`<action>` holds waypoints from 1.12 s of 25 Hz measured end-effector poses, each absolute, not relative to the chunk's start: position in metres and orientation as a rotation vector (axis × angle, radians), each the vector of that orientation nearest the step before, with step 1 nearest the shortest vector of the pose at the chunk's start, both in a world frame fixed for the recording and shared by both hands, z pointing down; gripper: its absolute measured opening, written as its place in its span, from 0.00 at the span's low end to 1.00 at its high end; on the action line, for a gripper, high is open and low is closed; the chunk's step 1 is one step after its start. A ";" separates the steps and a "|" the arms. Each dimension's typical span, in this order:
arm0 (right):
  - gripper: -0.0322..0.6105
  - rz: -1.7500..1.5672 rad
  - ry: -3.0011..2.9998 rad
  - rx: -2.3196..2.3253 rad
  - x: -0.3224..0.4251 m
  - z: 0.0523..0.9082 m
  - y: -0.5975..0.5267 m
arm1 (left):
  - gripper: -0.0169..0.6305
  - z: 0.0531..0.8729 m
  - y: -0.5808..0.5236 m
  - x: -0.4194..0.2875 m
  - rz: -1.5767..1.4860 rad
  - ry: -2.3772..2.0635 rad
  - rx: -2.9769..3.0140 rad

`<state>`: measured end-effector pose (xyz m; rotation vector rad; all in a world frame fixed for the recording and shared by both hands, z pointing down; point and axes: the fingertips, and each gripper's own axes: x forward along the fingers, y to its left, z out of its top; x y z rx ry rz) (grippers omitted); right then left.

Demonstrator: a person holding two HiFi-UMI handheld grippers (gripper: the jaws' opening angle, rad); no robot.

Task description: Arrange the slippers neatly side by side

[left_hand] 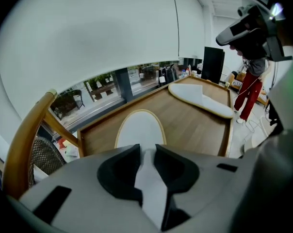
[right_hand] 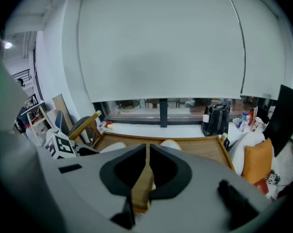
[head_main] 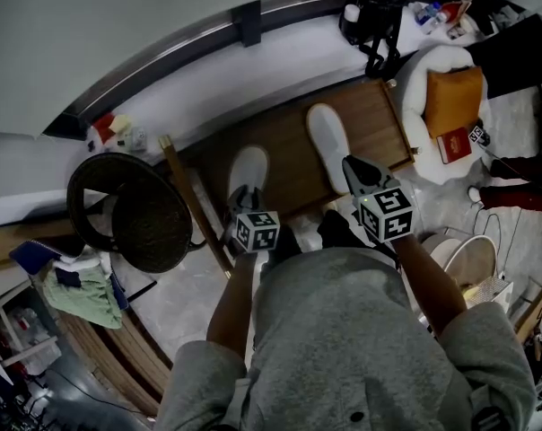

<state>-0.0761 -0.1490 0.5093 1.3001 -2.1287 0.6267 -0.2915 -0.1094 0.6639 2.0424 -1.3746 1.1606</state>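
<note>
My left tool [head_main: 241, 197] had its pads pinched on the heel end of the nearer flat white slipper with a tan rim [head_main: 249, 169]. That slipper lay flat on the low brown wooden platform with a raised edge [head_main: 388, 119], its toe toward 12 o'clock. The second white slipper [head_main: 328, 135] lay apart at about 1 o'clock from the first, set further toward the window and not level with it, while my right tool [head_main: 356, 173] hung near its heel at 5 o'clock, jaws drawn together and empty.
</note>
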 end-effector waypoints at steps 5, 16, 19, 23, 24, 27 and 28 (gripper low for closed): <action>0.11 0.631 -2.136 1.284 -0.070 0.510 -0.152 | 0.09 0.661 -0.108 -0.290 1.133 -1.378 1.994; 0.11 0.629 -2.197 1.235 -0.049 0.506 -0.164 | 0.08 0.640 -0.108 -0.265 0.976 -1.472 1.836; 0.11 0.633 -2.210 1.228 -0.035 0.505 -0.168 | 0.08 0.638 -0.107 -0.253 0.967 -1.486 1.798; 0.11 0.641 -2.225 1.223 -0.014 0.505 -0.174 | 0.08 0.638 -0.112 -0.235 0.957 -1.496 1.761; 0.11 0.644 -2.227 1.219 -0.009 0.505 -0.174 | 0.08 0.638 -0.113 -0.230 0.954 -1.499 1.750; 0.11 0.656 -2.236 1.206 0.006 0.507 -0.177 | 0.08 0.640 -0.116 -0.216 0.925 -1.509 1.694; 0.11 0.659 -2.240 1.201 0.010 0.508 -0.179 | 0.08 0.642 -0.117 -0.212 0.907 -1.515 1.668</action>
